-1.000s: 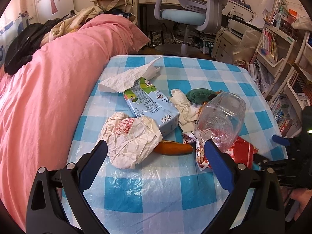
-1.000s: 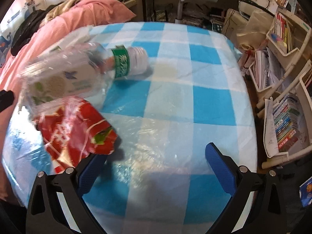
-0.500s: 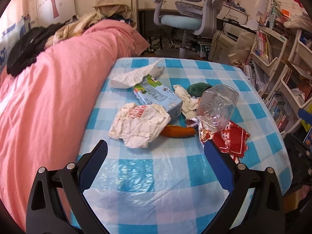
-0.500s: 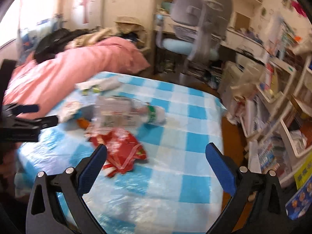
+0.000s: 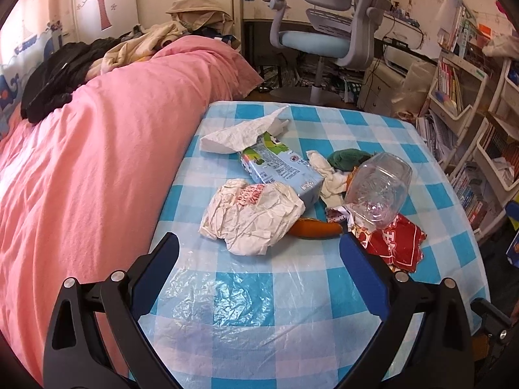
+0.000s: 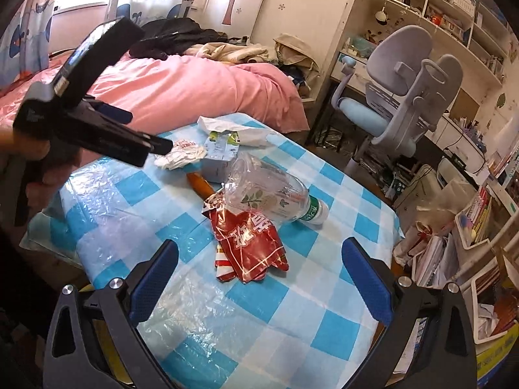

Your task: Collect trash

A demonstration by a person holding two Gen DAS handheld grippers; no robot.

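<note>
The right gripper (image 6: 259, 278) has been pulled back, both grippers are wide open and empty, and the red wrapper (image 6: 251, 248) just ahead should be pinched at its edge.

Open left claw (image 5: 259, 257) above crumpled wrapper (image 5: 251, 214), possibly paper.

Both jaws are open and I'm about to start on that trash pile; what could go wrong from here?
1. The clear plastic bottle lies on its side, partly over the red foil wrapper; pulling the wrapper first may send it rolling off the checkered table.
2. The crumpled white paper wrapper covers one end of the orange carrot-shaped item, so grabbing the paper might drag that along.
3. The thin plastic table cover looks wrinkled; low jaws may snag it.
</note>
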